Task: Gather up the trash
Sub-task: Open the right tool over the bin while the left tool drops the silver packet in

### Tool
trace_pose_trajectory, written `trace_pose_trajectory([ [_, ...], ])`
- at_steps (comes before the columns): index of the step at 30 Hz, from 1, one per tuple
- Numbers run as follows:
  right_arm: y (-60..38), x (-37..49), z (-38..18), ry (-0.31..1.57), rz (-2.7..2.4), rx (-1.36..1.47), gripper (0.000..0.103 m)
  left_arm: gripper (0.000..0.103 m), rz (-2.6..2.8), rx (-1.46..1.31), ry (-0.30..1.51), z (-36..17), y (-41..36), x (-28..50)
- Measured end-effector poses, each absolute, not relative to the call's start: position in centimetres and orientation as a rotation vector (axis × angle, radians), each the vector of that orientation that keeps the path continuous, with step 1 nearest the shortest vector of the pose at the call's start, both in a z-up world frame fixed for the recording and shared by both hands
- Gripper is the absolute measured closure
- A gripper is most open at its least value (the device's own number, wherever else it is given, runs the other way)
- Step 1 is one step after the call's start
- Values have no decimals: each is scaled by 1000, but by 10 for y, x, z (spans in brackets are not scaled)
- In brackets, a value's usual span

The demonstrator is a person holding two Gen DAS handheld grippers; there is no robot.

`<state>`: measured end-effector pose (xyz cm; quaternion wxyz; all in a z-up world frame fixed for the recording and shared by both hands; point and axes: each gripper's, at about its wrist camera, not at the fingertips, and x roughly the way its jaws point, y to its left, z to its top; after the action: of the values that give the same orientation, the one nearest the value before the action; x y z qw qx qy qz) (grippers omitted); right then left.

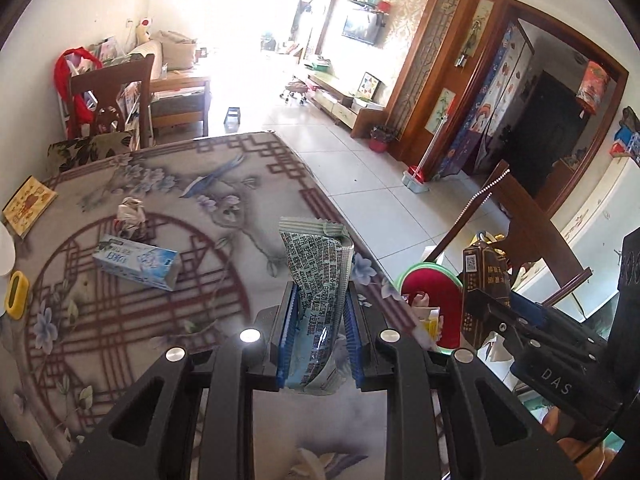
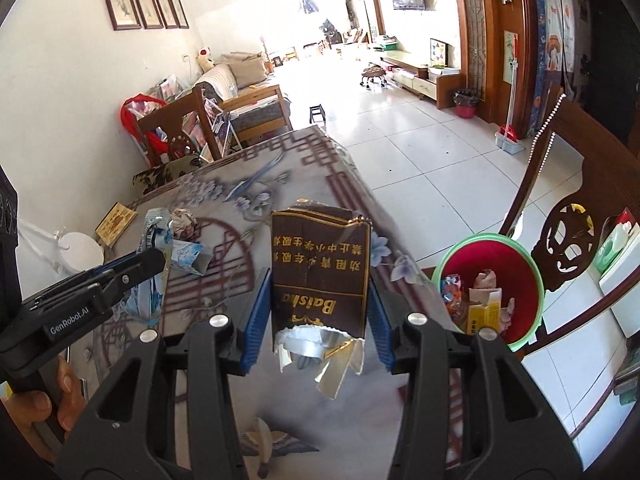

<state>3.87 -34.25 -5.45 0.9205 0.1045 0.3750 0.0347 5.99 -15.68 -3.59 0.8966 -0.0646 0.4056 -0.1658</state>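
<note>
My left gripper [image 1: 320,300] is shut on a crumpled blue-and-white printed wrapper [image 1: 318,276], held above the table; it also shows in the right wrist view [image 2: 154,264]. My right gripper [image 2: 318,292] is shut on a torn brown cigarette pack [image 2: 320,272], also seen in the left wrist view [image 1: 484,280]. A red bin with a green rim [image 2: 490,240] stands off the table's right edge and holds several scraps. On the table lie a blue-and-white carton [image 1: 136,262] and a crumpled paper ball [image 1: 130,214].
The table [image 1: 120,340] has a flowered cloth. A yellow object [image 1: 17,294], a white object [image 2: 80,252] and a framed card [image 1: 28,204] sit at its left. Wooden chairs stand at the far side [image 1: 112,92] and at the right [image 2: 580,220].
</note>
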Motion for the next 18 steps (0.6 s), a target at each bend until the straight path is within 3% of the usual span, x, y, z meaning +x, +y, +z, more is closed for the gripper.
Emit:
trace_pose_trajectory([
  [18, -451, 52, -63, 757, -5, 276, 59, 83, -400, -76, 861, -34, -263, 87],
])
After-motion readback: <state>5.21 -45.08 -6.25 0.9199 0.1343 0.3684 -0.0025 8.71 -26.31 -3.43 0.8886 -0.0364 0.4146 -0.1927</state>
